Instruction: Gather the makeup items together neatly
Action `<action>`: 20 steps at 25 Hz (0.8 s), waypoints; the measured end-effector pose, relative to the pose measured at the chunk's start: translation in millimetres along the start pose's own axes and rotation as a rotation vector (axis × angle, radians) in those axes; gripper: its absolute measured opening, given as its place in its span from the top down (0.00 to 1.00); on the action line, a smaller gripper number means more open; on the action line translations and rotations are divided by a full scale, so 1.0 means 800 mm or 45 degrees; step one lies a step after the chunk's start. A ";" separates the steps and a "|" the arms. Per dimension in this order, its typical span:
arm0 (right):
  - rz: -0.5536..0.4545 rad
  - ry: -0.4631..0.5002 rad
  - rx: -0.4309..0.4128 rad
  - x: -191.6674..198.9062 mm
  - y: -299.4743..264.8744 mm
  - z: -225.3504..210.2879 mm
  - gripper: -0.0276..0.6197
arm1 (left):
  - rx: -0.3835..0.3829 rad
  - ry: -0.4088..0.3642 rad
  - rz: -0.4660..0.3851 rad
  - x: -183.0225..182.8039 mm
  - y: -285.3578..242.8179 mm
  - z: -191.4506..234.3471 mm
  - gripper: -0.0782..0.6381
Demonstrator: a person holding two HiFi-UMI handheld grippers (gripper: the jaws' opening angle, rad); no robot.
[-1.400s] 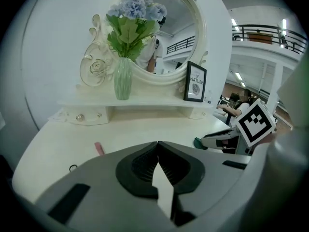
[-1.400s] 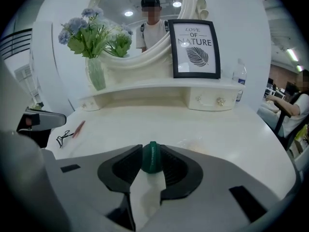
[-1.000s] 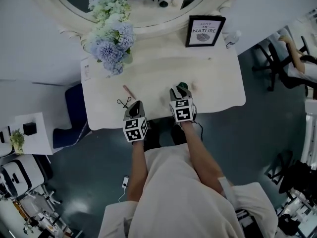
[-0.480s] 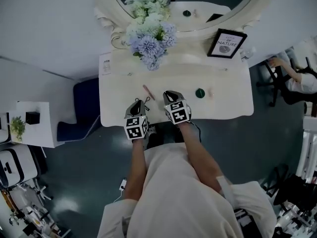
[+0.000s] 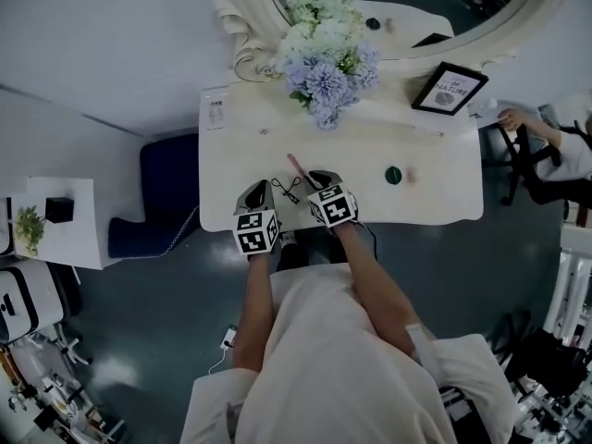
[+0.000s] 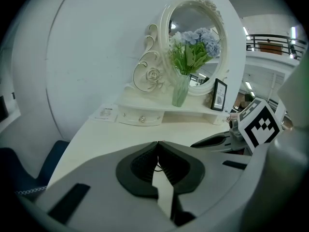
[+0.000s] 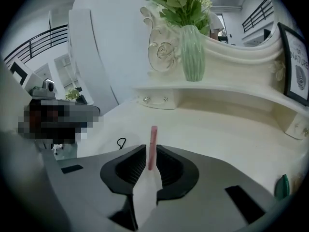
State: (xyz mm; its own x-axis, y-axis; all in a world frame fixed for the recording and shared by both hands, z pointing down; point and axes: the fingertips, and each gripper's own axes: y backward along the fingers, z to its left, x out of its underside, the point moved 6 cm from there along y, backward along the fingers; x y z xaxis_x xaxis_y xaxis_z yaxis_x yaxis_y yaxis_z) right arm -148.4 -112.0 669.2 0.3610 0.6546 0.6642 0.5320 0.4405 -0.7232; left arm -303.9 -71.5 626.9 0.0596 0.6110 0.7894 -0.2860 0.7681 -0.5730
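Moved: right tongs [image 5: 316, 179], from green compact [image 5: 394, 175] to pink stick [image 5: 295, 166]
Head view: stick on worktop [image 5: 435, 202], lengthwise ahead of the nearer right tongs
Left gripper view: left tongs [image 6: 155, 144] closed, empty
Right gripper view: tongs just opening, stick's end between, seemingly unclamped

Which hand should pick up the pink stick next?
Right. The pink stick lies between the right gripper's jaws, which have just been opening. The left gripper is shut and sits off to the stick's side.
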 end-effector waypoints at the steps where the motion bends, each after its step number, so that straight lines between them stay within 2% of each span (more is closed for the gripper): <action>1: 0.012 -0.002 -0.001 0.001 -0.003 0.001 0.80 | 0.005 0.000 0.000 -0.001 -0.001 0.002 0.87; 11: 0.125 0.037 0.025 0.013 -0.026 0.008 0.80 | 0.016 0.014 0.002 -0.003 -0.006 0.018 0.87; 14: 0.135 0.035 0.044 0.010 -0.023 0.011 0.85 | 0.019 0.011 0.001 -0.004 -0.005 0.019 0.87; 20: 0.115 0.050 0.081 0.009 -0.012 0.003 0.86 | 0.044 -0.005 0.007 -0.007 -0.009 0.013 0.87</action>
State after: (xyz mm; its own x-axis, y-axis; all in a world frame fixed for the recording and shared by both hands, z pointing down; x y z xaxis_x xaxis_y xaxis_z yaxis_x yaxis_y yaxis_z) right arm -153.0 -109.9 680.4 0.4358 0.6690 0.6021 0.4467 0.4200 -0.7900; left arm -312.4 -82.5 629.0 0.0542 0.6144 0.7872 -0.3188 0.7577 -0.5694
